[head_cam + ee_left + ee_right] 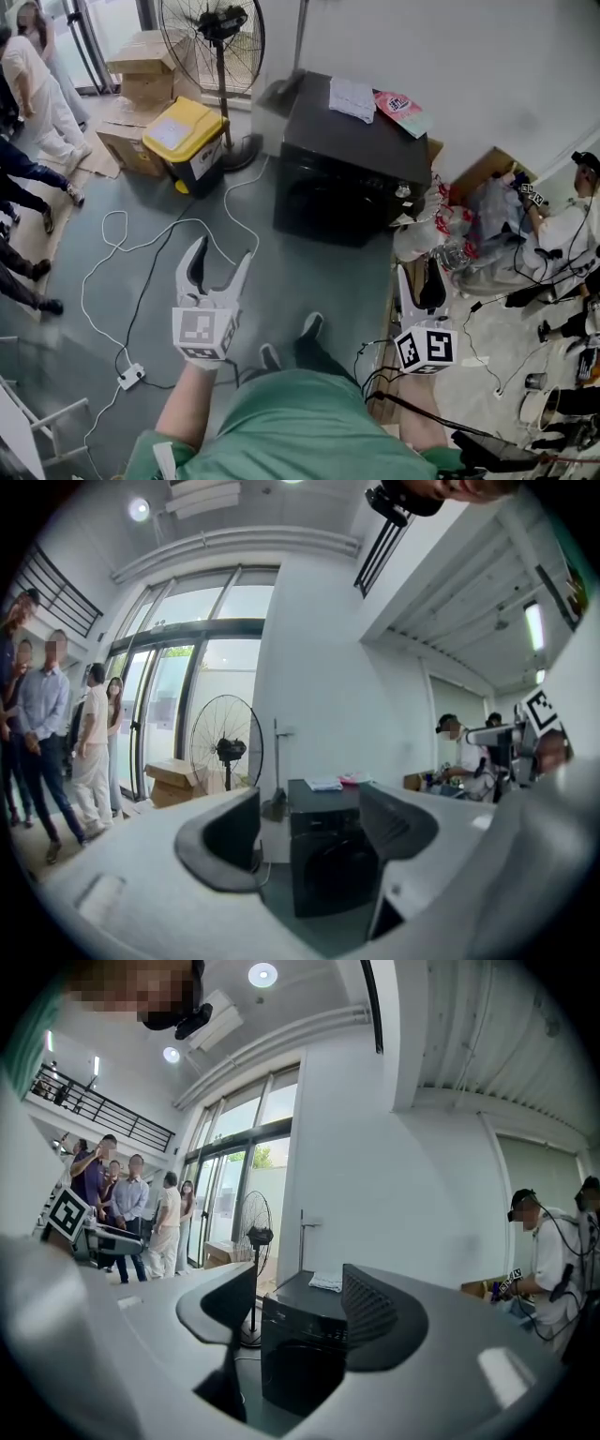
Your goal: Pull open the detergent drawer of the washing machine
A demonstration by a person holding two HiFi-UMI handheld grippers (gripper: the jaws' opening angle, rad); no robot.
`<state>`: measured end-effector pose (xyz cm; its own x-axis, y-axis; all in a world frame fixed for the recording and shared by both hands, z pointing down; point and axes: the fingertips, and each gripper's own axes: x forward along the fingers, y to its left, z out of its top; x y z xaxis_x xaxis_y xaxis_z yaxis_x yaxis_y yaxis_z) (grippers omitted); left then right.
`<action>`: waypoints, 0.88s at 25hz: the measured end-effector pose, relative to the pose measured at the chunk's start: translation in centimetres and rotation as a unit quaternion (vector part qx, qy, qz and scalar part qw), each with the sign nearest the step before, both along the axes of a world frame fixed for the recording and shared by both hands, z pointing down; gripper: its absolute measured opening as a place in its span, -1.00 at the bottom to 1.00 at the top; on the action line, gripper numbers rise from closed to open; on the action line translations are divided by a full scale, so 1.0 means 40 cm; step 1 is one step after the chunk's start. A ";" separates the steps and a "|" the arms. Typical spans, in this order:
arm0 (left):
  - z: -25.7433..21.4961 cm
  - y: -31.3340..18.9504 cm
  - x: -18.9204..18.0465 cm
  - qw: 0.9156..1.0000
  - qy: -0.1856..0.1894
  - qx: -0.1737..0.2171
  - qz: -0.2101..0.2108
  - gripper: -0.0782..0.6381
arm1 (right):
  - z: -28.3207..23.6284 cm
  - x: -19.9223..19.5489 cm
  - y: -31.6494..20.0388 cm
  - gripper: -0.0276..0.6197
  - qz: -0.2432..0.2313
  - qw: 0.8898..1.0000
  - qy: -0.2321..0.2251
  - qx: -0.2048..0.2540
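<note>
Left gripper (221, 255) and right gripper (300, 1312): fingers wide apart, empty. Washer (347, 169) well ahead. White cable (225, 199) loops across the floor (309, 281) between them. Fan (217, 37) stands beside the washer.

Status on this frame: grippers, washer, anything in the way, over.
Left gripper, right gripper open, empty. Washing machine ahead, untouched, no drawer pulled out. White cable loops on floor before it.

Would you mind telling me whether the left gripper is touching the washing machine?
Apart. In the head view the left gripper hangs over the floor, well short of the washing machine; its jaws stand open and empty.
</note>
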<state>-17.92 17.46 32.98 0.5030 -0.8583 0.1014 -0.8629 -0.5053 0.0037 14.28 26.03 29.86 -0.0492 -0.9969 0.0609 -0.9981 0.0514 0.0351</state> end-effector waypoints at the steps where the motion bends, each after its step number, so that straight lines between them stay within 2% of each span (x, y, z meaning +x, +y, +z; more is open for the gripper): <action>1: 0.003 -0.016 0.004 1.000 0.000 -0.002 0.000 0.14 | 0.004 0.003 -0.017 -0.07 -0.001 1.000 -0.001 -0.001; 7: 0.031 -0.096 0.034 1.000 -0.013 -0.005 -0.010 0.14 | 0.045 0.035 -0.123 -0.07 -0.015 1.000 -0.015 0.001; 12: 0.024 -0.212 0.085 0.999 -0.022 -0.009 -0.028 0.14 | 0.046 0.089 -0.278 -0.07 -0.038 0.999 -0.029 0.007; 22: 0.054 -0.419 0.243 0.997 -0.025 -0.035 -0.059 0.14 | 0.068 0.232 -0.546 -0.08 -0.093 0.994 -0.057 0.009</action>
<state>-8.19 0.71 35.15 0.3921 -0.9012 0.1847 -0.9162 -0.4005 -0.0090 23.55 4.20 32.60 -0.2387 -0.9707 0.0272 -0.9688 0.2361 -0.0759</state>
